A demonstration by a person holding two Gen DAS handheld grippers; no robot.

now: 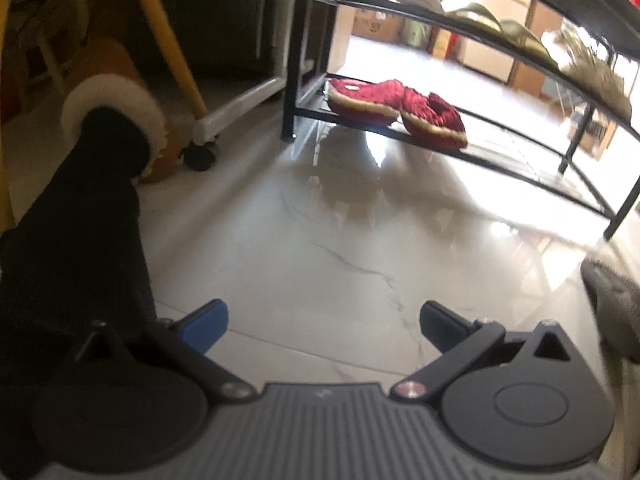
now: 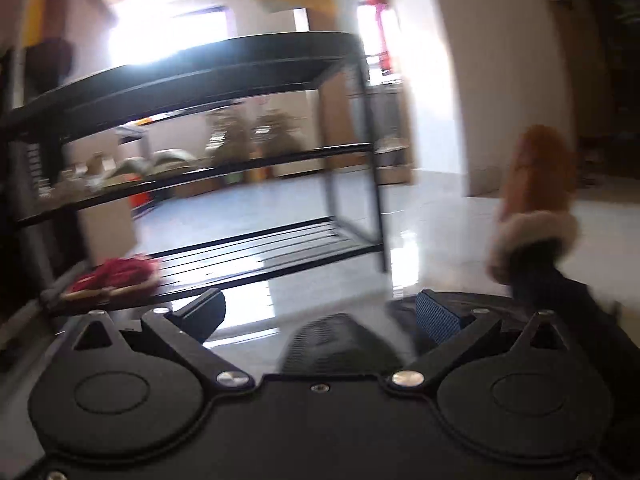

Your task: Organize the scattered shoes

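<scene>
Pale glossy marble floor [image 1: 320,248] across the middle of the left wrist view, streaked with glare. Black metal shoe rack [image 1: 440,140] filling the upper right there, and the centre left of the right wrist view [image 2: 240,256]. Yellow leg of a wheeled frame [image 1: 172,40] at upper left. Person's dark trouser leg [image 1: 80,220] down the left edge, ending in a tan fur-cuffed boot [image 1: 116,108]; same boot at mid right in the right wrist view [image 2: 536,200], blurred. Pair of red slippers [image 1: 396,108] side by side, touching, on the left end of the rack's bottom shelf; at lower left in the right wrist view [image 2: 116,276]. Olive and straw-coloured footwear [image 1: 500,28] lined along the middle shelf. Grey furry item [image 1: 616,304] at the right edge, unclear.

Left hand-held gripper [image 1: 322,328] at bottom centre, fingers spread wide, nothing between, above bare floor. Right hand-held gripper [image 2: 320,316] at bottom centre, likewise spread wide and empty.
</scene>
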